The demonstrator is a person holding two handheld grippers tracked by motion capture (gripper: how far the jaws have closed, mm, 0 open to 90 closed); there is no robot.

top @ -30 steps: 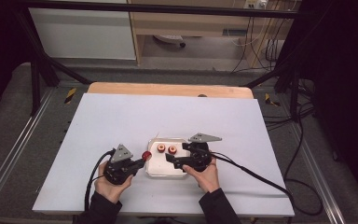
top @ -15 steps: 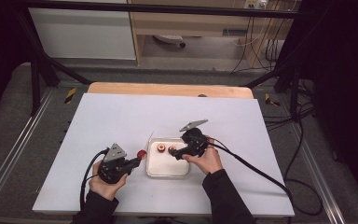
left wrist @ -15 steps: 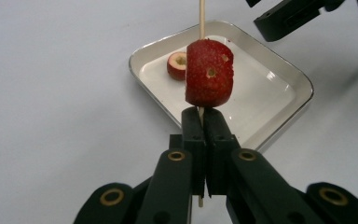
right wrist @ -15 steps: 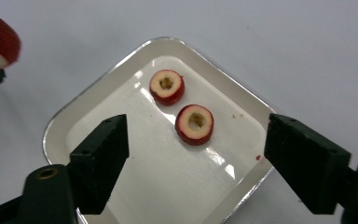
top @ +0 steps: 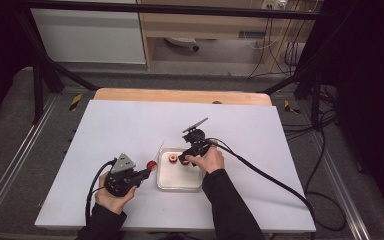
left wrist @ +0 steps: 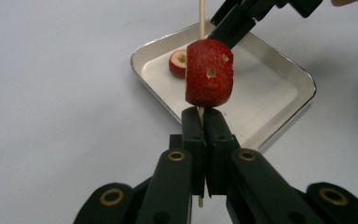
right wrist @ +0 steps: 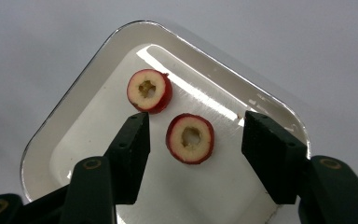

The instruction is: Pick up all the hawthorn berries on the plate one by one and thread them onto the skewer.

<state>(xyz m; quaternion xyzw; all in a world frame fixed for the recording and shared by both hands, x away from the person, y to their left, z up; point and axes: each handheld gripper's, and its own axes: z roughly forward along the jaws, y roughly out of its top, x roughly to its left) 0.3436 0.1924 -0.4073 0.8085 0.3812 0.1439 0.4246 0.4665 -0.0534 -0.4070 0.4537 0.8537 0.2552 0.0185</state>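
Skewer (left wrist: 201, 18), one fruit piece (left wrist: 209, 72) threaded, clamped in left gripper (left wrist: 204, 122); right gripper (right wrist: 193, 140) jaws spread astride cored slice (right wrist: 190, 138) in tray (right wrist: 74, 105). Next, probably: closing squarely, lifting.

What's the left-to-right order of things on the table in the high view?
Left gripper shut on a skewer with a red fruit piece → metal tray holding a cored fruit slice → right gripper, jaws open over the tray's far end.
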